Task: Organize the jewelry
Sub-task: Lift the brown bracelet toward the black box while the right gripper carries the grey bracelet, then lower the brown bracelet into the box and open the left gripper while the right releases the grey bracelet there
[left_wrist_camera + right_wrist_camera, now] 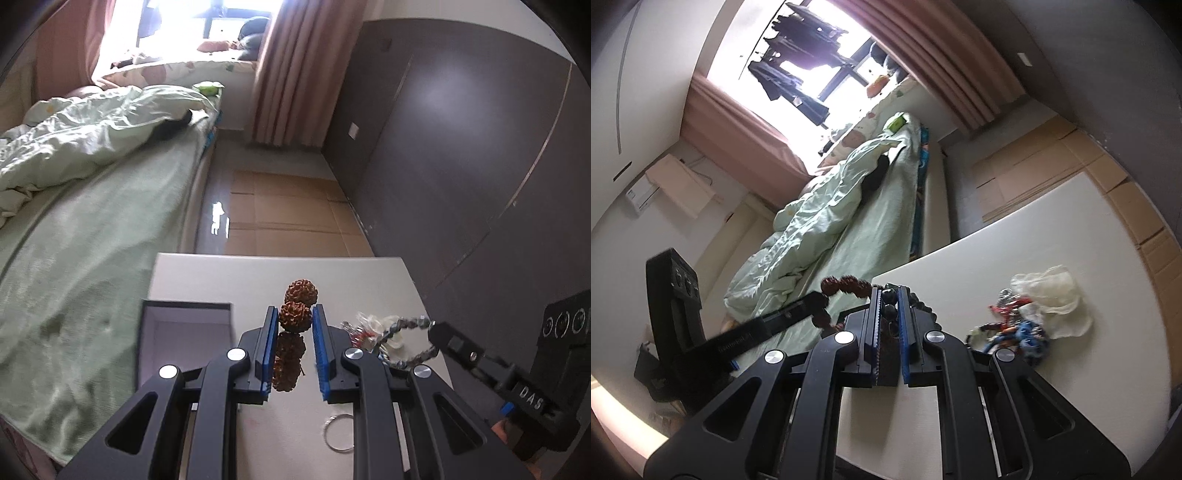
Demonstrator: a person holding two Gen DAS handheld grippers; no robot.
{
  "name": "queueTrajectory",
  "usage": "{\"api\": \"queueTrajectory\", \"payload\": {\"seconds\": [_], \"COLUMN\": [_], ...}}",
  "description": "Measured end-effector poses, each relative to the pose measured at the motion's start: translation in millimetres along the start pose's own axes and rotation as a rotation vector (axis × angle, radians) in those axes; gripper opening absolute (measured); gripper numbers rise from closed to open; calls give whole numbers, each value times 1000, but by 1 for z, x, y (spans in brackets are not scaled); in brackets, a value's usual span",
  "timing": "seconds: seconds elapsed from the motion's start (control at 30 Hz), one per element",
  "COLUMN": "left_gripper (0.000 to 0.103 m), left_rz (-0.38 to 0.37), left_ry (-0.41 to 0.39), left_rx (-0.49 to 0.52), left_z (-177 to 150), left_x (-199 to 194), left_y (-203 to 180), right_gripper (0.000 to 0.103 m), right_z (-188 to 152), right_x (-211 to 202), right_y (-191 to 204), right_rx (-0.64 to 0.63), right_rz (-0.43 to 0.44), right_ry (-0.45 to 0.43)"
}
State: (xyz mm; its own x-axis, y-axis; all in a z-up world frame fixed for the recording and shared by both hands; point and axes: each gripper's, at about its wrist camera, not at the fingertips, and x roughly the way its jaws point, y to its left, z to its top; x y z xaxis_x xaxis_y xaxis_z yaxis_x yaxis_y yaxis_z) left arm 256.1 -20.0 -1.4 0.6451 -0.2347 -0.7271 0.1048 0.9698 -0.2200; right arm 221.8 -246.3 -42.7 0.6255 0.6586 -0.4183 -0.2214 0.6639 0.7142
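My left gripper (294,319) is shut on a bracelet of large knobbly brown seed beads (300,291), held above the white table (221,280). An open grey jewelry box (184,332) sits just left of it on the table. My right gripper (888,301) is shut on a bracelet of dark beads (889,312); in the left wrist view that bracelet (406,325) hangs as a loop from the right gripper's tip (437,332). The brown bracelet (846,286) and left gripper also show in the right wrist view (812,306).
A heap of red, blue and silver jewelry (1015,325) lies on the table beside a crumpled white pouch (1052,299). A silver ring (338,432) lies near the table's front. A bed with green bedding (92,221) is to the left; a dark wall (461,147) is to the right.
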Motion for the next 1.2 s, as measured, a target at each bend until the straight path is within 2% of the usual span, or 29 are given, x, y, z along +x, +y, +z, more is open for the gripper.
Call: {"api": "queueTrajectory", "payload": {"seconds": [0.2, 0.3, 0.47, 0.67, 0.73, 0.77, 0.8, 0.87, 1.2], "left_gripper": [17, 17, 17, 17, 17, 22, 43, 71, 71], "left_rz": [37, 55, 57, 3, 20, 53, 70, 74, 111], "left_ry": [-65, -67, -25, 86, 112, 115, 109, 50, -13], "left_rx": [-67, -91, -131, -190, -188, -180, -179, -202, -312], "left_z": [2, 0, -6, -21, -25, -25, -24, -24, -29], "left_x": [-12, -12, 1, 34, 42, 42, 40, 27, -1], "left_y": [35, 53, 81, 103, 104, 105, 106, 112, 150], "right_gripper": [10, 10, 10, 10, 10, 10, 10, 10, 10], "right_z": [-8, -12, -15, -21, -24, -25, -26, -29, -46], "right_x": [16, 23, 31, 43, 48, 50, 54, 59, 104], "right_y": [13, 15, 21, 30, 36, 37, 40, 45, 70], "right_rx": [-21, -20, -27, -29, -30, -30, -30, -31, -17], "right_rz": [1, -3, -5, 2, 12, 16, 21, 28, 99], "right_ry": [30, 46, 53, 66, 69, 70, 72, 76, 117]}}
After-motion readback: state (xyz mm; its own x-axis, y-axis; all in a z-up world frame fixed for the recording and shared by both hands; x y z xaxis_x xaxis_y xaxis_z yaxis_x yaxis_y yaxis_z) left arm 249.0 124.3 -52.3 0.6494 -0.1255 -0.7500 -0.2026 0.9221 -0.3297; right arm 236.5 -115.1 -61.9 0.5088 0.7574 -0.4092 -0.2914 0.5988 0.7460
